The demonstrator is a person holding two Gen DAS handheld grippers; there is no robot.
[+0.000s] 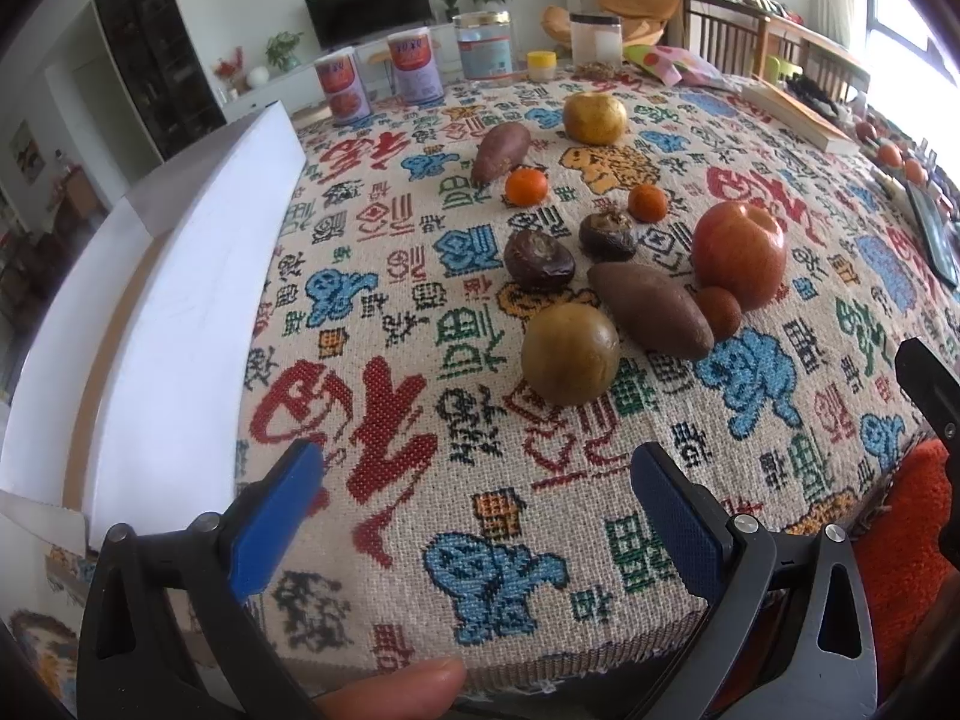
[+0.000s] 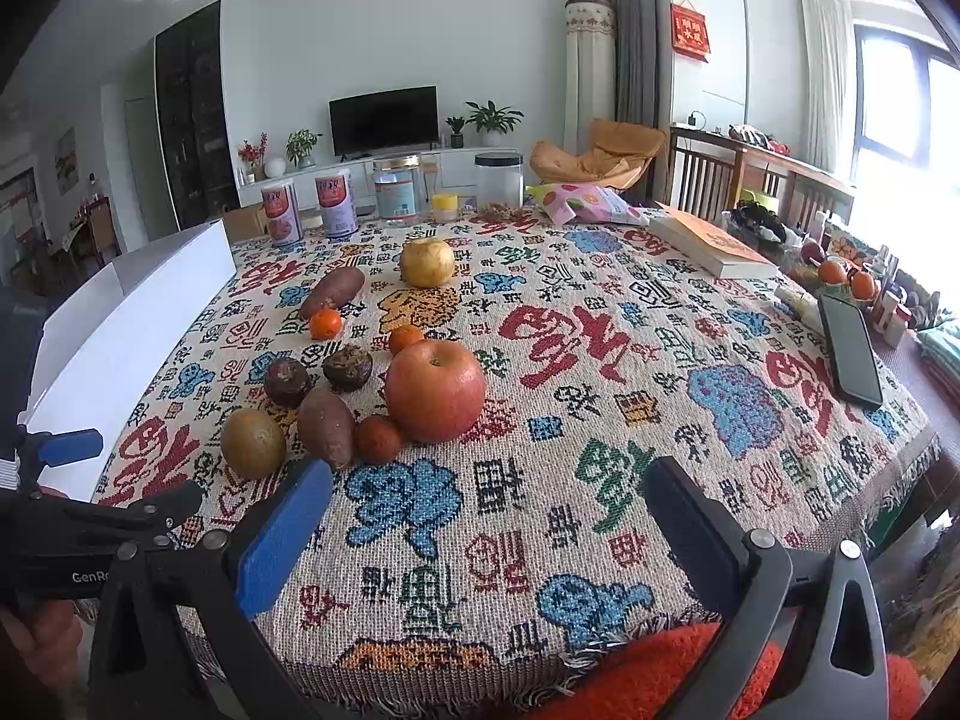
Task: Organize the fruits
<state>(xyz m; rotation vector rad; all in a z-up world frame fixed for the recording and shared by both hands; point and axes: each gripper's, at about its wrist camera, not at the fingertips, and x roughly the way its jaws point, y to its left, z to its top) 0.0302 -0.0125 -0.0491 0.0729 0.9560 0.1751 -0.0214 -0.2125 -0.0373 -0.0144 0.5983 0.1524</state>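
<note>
Both claws, left and right, hover wide and empty at the bench's near edge; a red apple sits mid-cloth among smaller fruits beside a white box.

Both the left gripper and the right gripper hover with blue-padded jaws spread wide and empty above the table's near edge.

We note a coarse woven cloth covering the table, a glossy smooth-skinned apple, matt rough sweet potatoes, and textured blue pads on matt black plastic jaws.
</note>
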